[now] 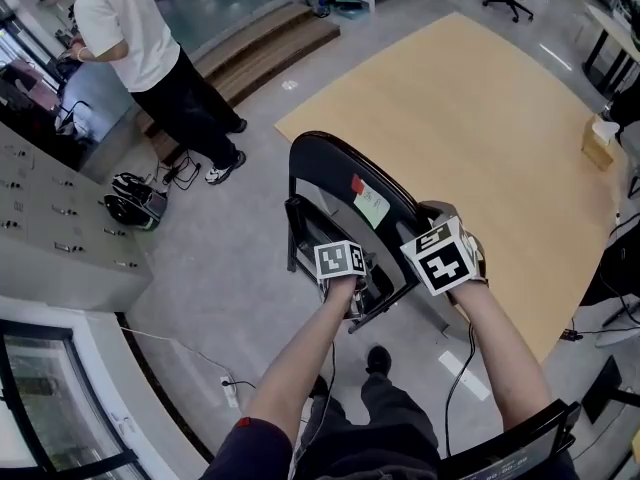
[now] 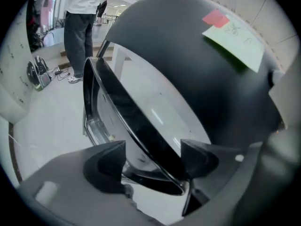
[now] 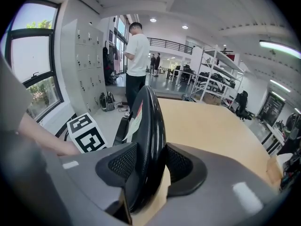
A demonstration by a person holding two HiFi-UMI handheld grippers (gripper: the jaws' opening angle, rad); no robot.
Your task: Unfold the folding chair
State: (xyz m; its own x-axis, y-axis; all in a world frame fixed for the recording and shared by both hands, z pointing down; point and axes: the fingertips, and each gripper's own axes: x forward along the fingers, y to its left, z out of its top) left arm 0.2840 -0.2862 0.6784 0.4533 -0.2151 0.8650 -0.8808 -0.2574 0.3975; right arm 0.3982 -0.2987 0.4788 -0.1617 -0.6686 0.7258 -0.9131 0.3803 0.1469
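A: Where is the chair?

B: It stands mostly folded on the floor, in the centre. The right gripper jaws clamp its back. The left gripper jaws are open around the seat rim. A person is at 11 o'clock.

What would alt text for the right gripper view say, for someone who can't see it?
The right gripper is shut on the backrest edge of a black folding chair, which rises up the middle of the picture. A tan floor mat spreads to the right, and a person in a white shirt stands behind by grey lockers.
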